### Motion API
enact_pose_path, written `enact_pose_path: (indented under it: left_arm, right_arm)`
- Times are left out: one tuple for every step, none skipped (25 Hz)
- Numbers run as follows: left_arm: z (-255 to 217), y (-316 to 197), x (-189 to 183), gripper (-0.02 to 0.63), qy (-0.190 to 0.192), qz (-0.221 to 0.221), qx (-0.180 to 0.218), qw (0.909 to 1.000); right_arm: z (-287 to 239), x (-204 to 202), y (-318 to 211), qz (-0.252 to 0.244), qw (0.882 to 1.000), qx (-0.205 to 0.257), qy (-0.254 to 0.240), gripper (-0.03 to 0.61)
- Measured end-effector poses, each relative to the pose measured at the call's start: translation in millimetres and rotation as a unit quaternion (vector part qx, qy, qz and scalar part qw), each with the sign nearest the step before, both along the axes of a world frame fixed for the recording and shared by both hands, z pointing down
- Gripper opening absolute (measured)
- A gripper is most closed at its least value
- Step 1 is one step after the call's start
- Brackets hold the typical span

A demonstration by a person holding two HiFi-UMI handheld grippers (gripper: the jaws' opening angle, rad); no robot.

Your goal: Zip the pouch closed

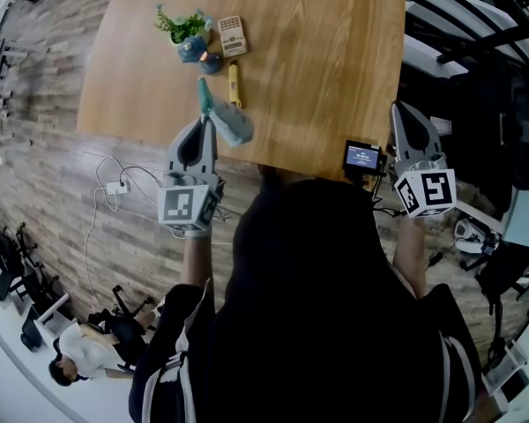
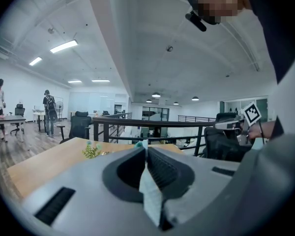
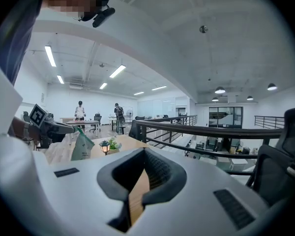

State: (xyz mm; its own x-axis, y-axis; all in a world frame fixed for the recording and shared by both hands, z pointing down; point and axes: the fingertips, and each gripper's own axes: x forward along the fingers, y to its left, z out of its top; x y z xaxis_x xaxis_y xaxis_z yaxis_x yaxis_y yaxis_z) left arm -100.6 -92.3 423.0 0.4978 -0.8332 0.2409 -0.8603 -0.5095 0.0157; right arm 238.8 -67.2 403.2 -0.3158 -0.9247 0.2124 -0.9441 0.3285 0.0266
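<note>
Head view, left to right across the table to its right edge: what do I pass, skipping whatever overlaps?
potted plant → tan wooden block → small black screen device → right gripper

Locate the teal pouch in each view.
Head view: teal pouch upper left of centre, in the left gripper, over the table.
Left gripper view: teal pouch bottom centre, pinched between the jaws.
Right gripper view: teal pouch left of centre.
Shared landmark: potted plant.
</note>
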Motion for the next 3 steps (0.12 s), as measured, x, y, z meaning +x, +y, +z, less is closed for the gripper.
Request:
enact_pose_path:
  left_arm:
    - [0.8,0.0,-0.3,0.014,0.001,-0.001,0.0,1.0]
    - [1.2,0.0,-0.3,0.014,0.0,-0.001,0.0,1.0]
    - [1.6,-0.1,-0.1,0.014,0.0,-0.002,0.0,1.0]
  right_arm:
    - [0.8,-0.2,0.3,0.0,1.0,-0.001,0.0,0.012]
    - [1.6,-0.3,0.6,0.0,1.0,-0.002,0.001,0.012]
    - [2.5,-0.5,0.8,-0.001,1.0,-0.003,0.001,0.012]
